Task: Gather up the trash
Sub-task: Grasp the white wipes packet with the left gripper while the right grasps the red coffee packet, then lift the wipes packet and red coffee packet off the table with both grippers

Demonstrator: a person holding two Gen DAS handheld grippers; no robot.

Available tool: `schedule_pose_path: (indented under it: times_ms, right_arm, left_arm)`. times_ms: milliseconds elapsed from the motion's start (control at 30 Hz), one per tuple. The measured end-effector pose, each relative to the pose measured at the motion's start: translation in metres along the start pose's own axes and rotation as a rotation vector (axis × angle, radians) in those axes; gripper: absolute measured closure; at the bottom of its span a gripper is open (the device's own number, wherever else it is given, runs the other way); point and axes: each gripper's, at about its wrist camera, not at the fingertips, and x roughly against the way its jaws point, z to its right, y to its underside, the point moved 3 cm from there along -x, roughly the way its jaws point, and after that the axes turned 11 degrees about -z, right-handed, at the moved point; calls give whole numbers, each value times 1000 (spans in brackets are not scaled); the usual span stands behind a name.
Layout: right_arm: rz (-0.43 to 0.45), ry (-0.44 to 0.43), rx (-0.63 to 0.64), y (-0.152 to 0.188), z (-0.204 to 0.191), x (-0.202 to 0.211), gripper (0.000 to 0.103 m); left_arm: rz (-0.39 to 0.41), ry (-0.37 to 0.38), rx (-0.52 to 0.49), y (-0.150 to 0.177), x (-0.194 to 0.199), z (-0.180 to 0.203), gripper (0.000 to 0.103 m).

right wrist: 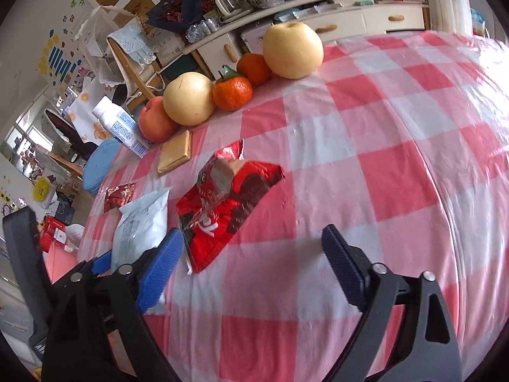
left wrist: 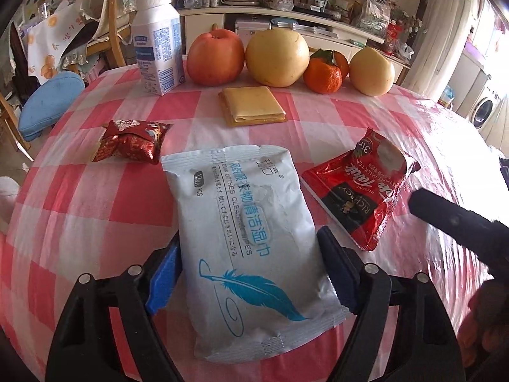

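Between the spread left gripper (left wrist: 251,273) pads lies the wipes pack (left wrist: 251,248), edges untouched. Right gripper (right wrist: 251,267) gapes over bare tabletop (right wrist: 397,133) beside the red sachet (right wrist: 226,207).

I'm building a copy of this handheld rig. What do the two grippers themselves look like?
Both look alike. The left gripper has black, plastic-looking angular arms with round silver pivot pins and two flat textured blue finger pads. The right gripper shows the same black frame, silver pins and ribbed blue pads. No cables, labels or sleeves are visible.

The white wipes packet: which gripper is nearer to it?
Left. The left gripper straddles the wipes packet, fingers on either side; the right gripper hovers open beside it, over the tablecloth.
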Motion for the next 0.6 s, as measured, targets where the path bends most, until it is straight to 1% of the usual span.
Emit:
schedule_pose_path:
  times_ms: [100, 367, 400, 433, 467, 533, 600]
  right_arm:
    - [11, 5, 33, -8, -5, -7, 20]
    - [31, 79, 173, -24, -23, -28, 21]
    - [29, 76, 182, -26, -24, -30, 23]
    - [28, 72, 183, -27, -25, -31, 28]
    - [28, 71, 185, -29, -25, -31, 35]
    - [24, 78, 196, -31, -26, -33, 45]
    - [19, 76, 211, -32, -28, -35, 47]
  left_arm:
    - [6, 14, 2, 5, 3, -7, 25]
    - [19, 37, -1, 18, 9, -16, 25]
    - [20, 41, 1, 19, 10, -17, 25]
    - [21, 46, 3, 20, 11, -18, 25]
    - [21, 50, 6, 21, 11, -18, 25]
    - [23, 48, 7, 24, 12, -19, 25]
    - [27, 38, 6, 28, 14, -21, 25]
